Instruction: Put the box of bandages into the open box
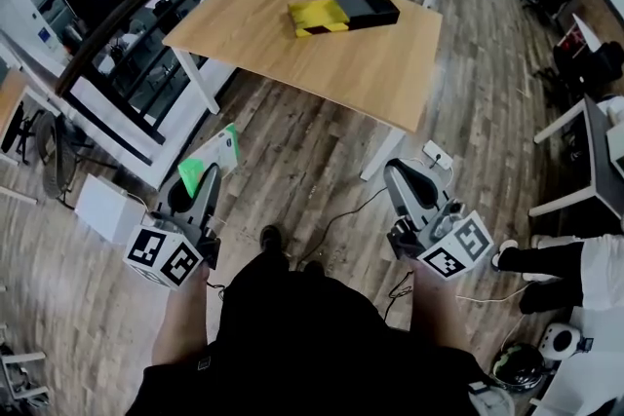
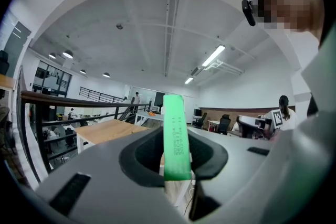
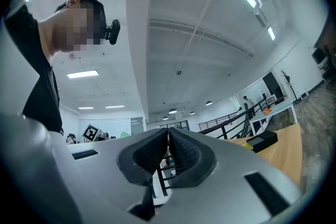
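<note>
Head view: left gripper (image 1: 205, 178) is gripping the bandage box (image 1: 214, 156), green and white, holding it low over the wood floor (image 1: 322, 161), well apart from the wooden table (image 1: 292, 54). The open box (image 1: 343, 12), black and yellow, is sitting on the table's far side. Right gripper (image 1: 400, 172) is carrying nothing

Left gripper view: jaws are clamping the bandage box, part-open, with its green edge standing upright between them

Right gripper view: jaws are sitting closed together, nothing between them, and the open box is showing on the table at right
</note>
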`<state>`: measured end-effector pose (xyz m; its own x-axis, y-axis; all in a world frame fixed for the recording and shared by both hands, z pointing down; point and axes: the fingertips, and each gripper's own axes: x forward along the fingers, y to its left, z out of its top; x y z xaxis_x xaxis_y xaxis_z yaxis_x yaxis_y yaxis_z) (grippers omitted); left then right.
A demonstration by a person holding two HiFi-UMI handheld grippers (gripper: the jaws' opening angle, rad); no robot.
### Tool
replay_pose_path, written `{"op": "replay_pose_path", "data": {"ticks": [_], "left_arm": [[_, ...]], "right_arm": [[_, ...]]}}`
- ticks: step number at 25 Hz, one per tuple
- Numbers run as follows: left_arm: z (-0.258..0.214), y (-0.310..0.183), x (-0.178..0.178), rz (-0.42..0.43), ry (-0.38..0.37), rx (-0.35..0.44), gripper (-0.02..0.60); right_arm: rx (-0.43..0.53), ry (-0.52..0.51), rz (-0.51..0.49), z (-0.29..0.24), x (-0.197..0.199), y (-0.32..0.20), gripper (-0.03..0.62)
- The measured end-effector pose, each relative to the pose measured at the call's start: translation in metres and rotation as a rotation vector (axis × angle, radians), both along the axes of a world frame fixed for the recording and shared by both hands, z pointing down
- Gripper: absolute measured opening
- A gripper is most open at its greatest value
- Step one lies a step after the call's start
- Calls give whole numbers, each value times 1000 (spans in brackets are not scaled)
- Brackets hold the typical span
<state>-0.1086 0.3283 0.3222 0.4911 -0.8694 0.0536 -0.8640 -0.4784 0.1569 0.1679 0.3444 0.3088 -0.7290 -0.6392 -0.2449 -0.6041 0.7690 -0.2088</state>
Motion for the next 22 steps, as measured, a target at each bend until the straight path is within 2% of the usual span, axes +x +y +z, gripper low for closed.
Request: {"op": "replay_pose_path", "data": {"ticks": [4, 11, 22], "left_arm": [[-2, -7, 6, 3, -7, 3, 92], [11, -45, -2, 11, 26, -10, 92], [31, -135, -59, -7, 67, -39, 92]], "right_arm": [[-13, -14, 10, 4, 6, -8, 38], [-41, 10, -9, 10, -9, -39, 38], [-92, 58, -39, 17, -68, -137, 38]]}}
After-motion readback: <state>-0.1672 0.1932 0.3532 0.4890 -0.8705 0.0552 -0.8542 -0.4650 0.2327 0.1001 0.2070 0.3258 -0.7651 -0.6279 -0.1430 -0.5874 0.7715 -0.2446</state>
